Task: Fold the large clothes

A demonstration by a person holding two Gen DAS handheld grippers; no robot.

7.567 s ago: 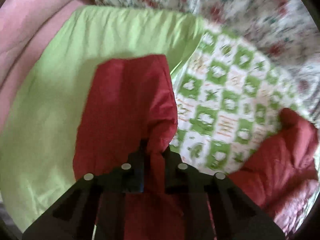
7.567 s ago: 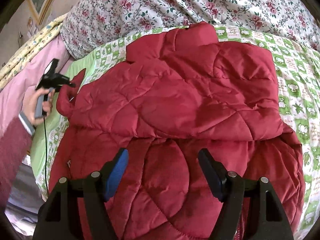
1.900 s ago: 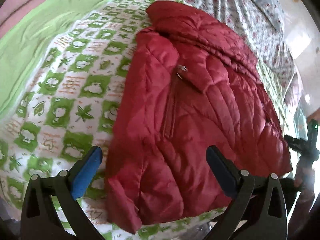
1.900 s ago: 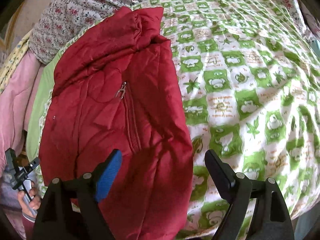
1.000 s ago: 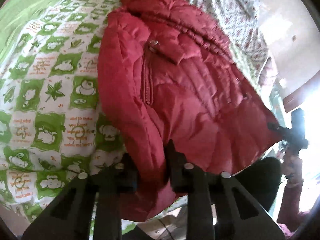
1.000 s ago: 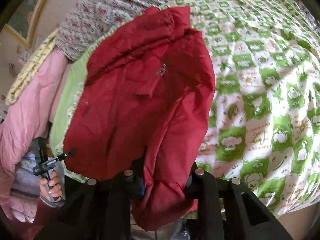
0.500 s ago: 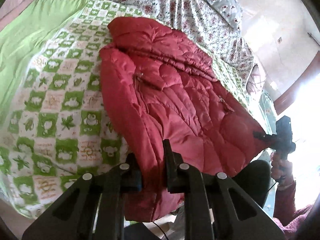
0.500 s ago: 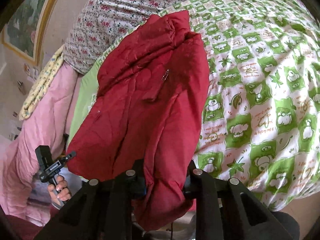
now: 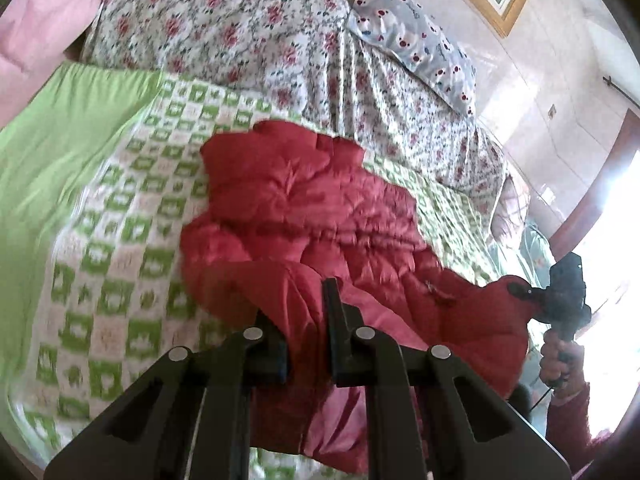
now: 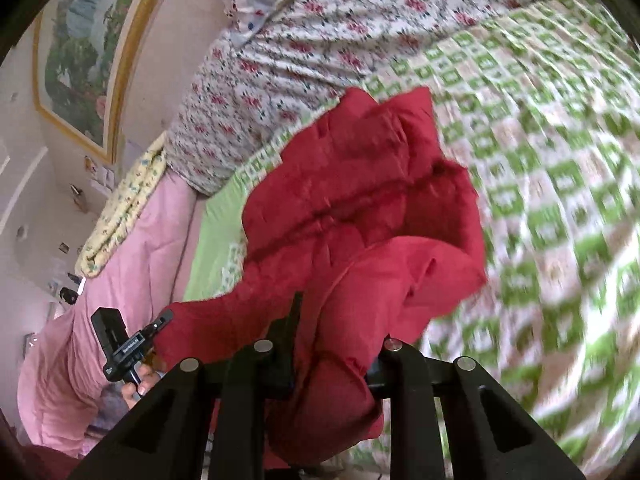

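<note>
A red quilted jacket (image 9: 320, 208) lies on the green-and-white checked bedspread (image 9: 100, 280), collar towards the far side. My left gripper (image 9: 296, 300) is shut on a fold of the jacket's near edge and holds it up off the bed. In the right wrist view the jacket (image 10: 360, 184) hangs in a raised fold, and my right gripper (image 10: 336, 332) is shut on the other end of that near edge. Red fabric hides its right fingertip. Each view shows the other gripper, the right gripper (image 9: 560, 292) and the left gripper (image 10: 124, 344), in a hand at the jacket's far corner.
A floral quilt (image 9: 240, 28) and a pillow (image 9: 420, 40) are heaped at the head of the bed. A light green sheet (image 9: 60, 140) and a pink blanket (image 10: 120, 280) lie along one side. A framed picture (image 10: 80, 52) hangs on the wall.
Both grippers, shut on the jacket's near edge, have risen and tipped up. The edge has lifted off the bed and bunches towards the collar; more of the wall shows.
</note>
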